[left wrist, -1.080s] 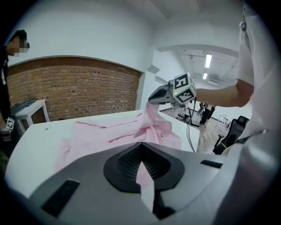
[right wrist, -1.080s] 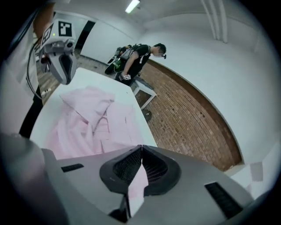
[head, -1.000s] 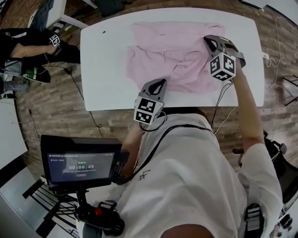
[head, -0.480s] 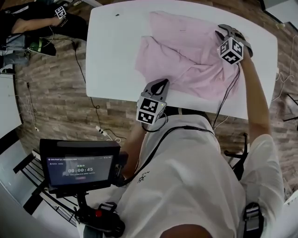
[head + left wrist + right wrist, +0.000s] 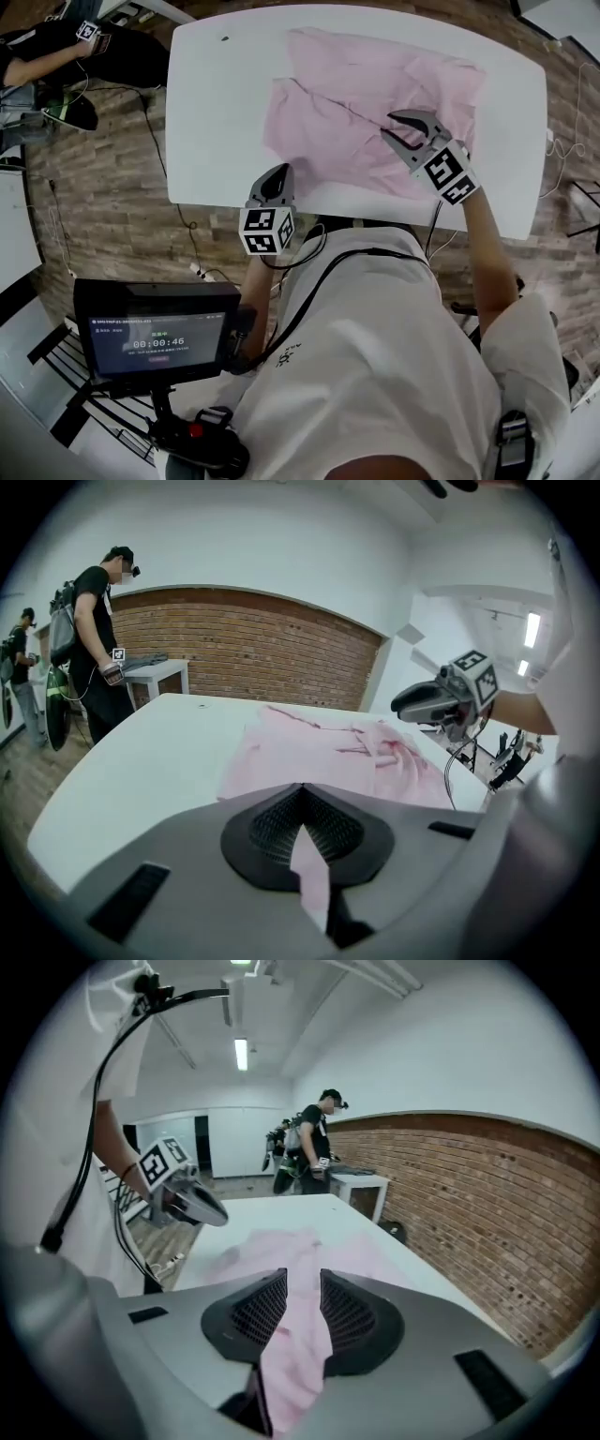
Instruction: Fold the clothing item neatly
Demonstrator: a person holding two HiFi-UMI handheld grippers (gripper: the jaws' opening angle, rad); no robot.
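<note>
A pink garment (image 5: 347,103) lies spread and creased on the white table (image 5: 216,112). At the table's front edge my left gripper (image 5: 278,174) is shut, just off the garment's near left hem. In the left gripper view a thin pink strip of the garment (image 5: 319,752) shows between the closed pads (image 5: 323,822). Over the garment's right part hangs my right gripper (image 5: 388,125). Its jaws have just been opening and now stand apart. Pink cloth (image 5: 281,1241) shows in the gap between them, but the pads (image 5: 262,1307) do not press on it.
A person in black (image 5: 98,639) stands past the table's far end beside a small white table (image 5: 155,672). A monitor on a stand (image 5: 155,333) sits low on the left. Cables trail over the wooden floor, and a brick wall (image 5: 469,1204) runs along one side.
My right gripper has left the garment's far right corner, come back toward the near side, and its jaws have parted. The left gripper has slid left along the front edge, still shut.
</note>
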